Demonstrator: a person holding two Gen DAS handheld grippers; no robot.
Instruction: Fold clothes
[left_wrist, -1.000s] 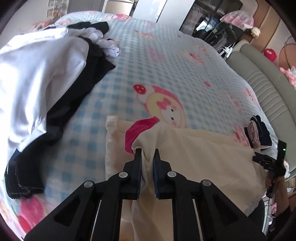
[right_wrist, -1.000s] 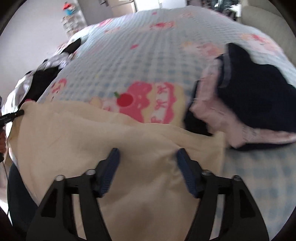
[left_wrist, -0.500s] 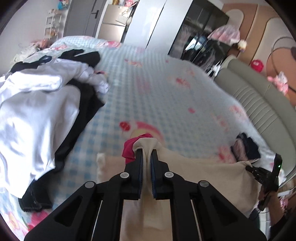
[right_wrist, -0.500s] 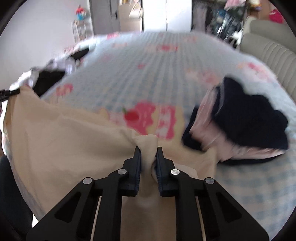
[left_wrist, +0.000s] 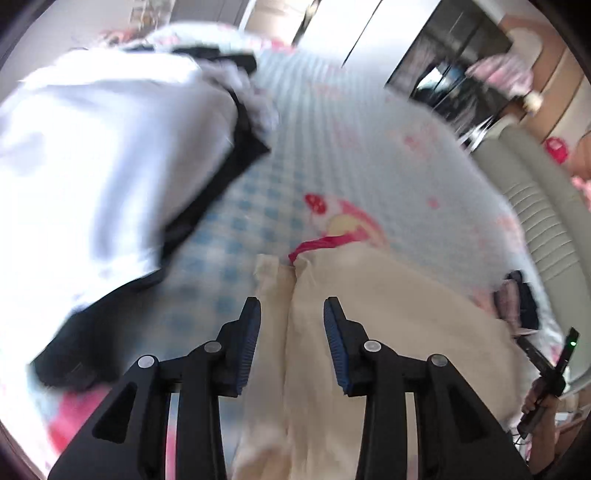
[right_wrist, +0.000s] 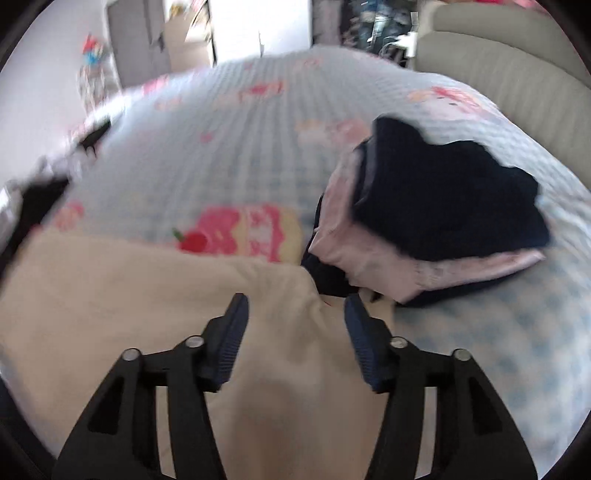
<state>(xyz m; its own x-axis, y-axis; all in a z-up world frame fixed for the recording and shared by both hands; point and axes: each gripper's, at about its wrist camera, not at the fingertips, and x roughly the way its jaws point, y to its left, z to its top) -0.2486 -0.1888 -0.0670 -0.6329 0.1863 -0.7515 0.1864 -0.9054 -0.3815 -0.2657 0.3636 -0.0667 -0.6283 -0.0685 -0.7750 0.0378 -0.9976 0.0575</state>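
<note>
Cream garment (left_wrist: 388, 314) is laid on the bed (left_wrist: 351, 147), on the near part of the blue-checked cover, with its far edge reaching the pink cartoon print (left_wrist: 347, 225). A pink strip (left_wrist: 314, 245) is seen at the garment's far corner, against that print. In the right wrist view the same cream garment (right_wrist: 147, 302) is spread flat from the near edge up to the strawberry-cake print (right_wrist: 240, 232).

Left claw (left_wrist: 291, 314) is held over the garment's left portion, where a fold line or seam runs between two cream panels. Its jaws are spread and opening; cloth is seen below the gap but is not pressed by the pads.

Right claw (right_wrist: 295, 306) is held over the garment's right corner. Its jaws are also spread and opening; cloth lies under the gap and nothing is pinched.

Dark navy item (right_wrist: 443, 199) is stacked on a pale pink item (right_wrist: 369, 254), just right of the garment's right corner, touching or nearly touching it; which cannot be told. White clothing (left_wrist: 92, 166) with black clothing (left_wrist: 221, 177) under it is piled left of the garment, apart from it. A padded grey headboard (left_wrist: 546, 206) is seen on the far right of the bed. Left view is motion-blurred, so fine detail in the pile cannot be made out.
</note>
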